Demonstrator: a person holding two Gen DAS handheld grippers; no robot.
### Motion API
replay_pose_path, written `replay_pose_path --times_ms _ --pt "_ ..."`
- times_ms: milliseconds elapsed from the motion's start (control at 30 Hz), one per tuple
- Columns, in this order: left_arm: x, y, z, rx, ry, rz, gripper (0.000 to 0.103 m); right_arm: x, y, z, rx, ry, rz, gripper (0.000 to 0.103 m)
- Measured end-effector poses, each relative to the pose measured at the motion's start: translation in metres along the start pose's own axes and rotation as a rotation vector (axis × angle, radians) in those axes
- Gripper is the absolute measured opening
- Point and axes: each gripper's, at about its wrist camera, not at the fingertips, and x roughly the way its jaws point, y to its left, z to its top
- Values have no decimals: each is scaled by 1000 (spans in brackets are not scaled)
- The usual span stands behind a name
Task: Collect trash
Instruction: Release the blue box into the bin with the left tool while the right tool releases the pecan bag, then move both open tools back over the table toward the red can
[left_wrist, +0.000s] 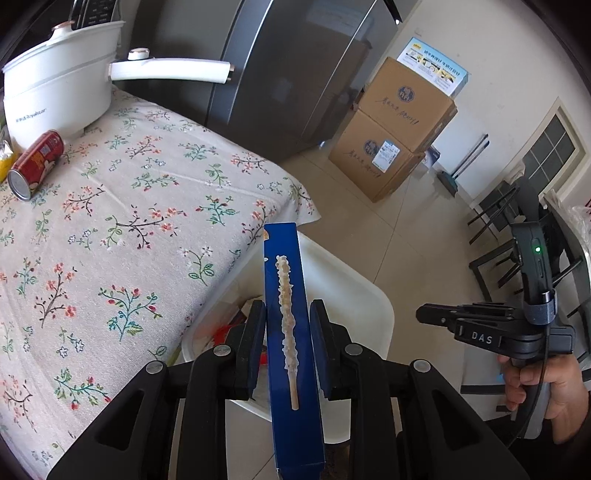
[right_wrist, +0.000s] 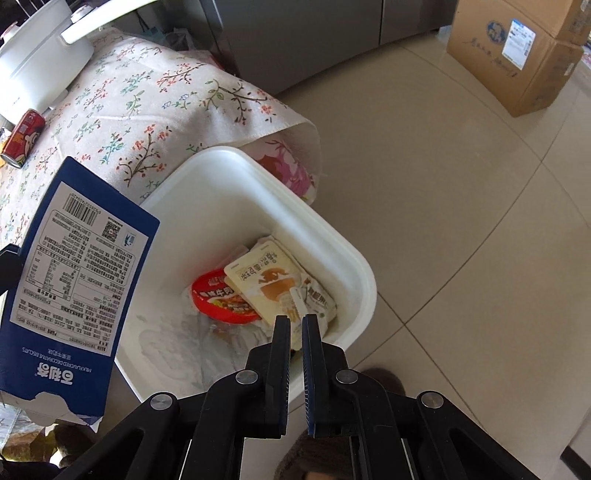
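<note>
My left gripper (left_wrist: 287, 314) is shut on a flat blue biscuit box (left_wrist: 286, 295), held edge-on above the white trash bin (left_wrist: 354, 291) beside the table. In the right wrist view the box (right_wrist: 70, 291) hangs at the left over the bin's rim (right_wrist: 236, 173). The bin holds a red noodle cup lid (right_wrist: 218, 299), a cream drink pouch (right_wrist: 266, 284) and other wrappers. My right gripper (right_wrist: 295, 319) is nearly shut and empty, above the bin's near side; it also shows in the left wrist view (left_wrist: 436, 314). A red can (left_wrist: 37, 162) lies on its side on the table.
A table with a floral cloth (left_wrist: 147, 206) carries a white electric pot (left_wrist: 59, 88). A grey fridge (left_wrist: 295, 74) stands behind. Stacked cardboard boxes (left_wrist: 399, 125) sit on the tile floor. Dark chairs (left_wrist: 495, 221) are at the right.
</note>
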Motion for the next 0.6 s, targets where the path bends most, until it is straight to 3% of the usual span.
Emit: replay_pose_path --times_ms 67,133,600 --pt "0 3 1 10 5 33 36 0 -5 -1 5 1 -5 5" --pt "-5 7 0 14 -6 60 58 -1 -10 -3 12 3 -9 5" --pt "-55 49 -3 -43 -35 176 77 -16 10 1 -15 -48 1 42"
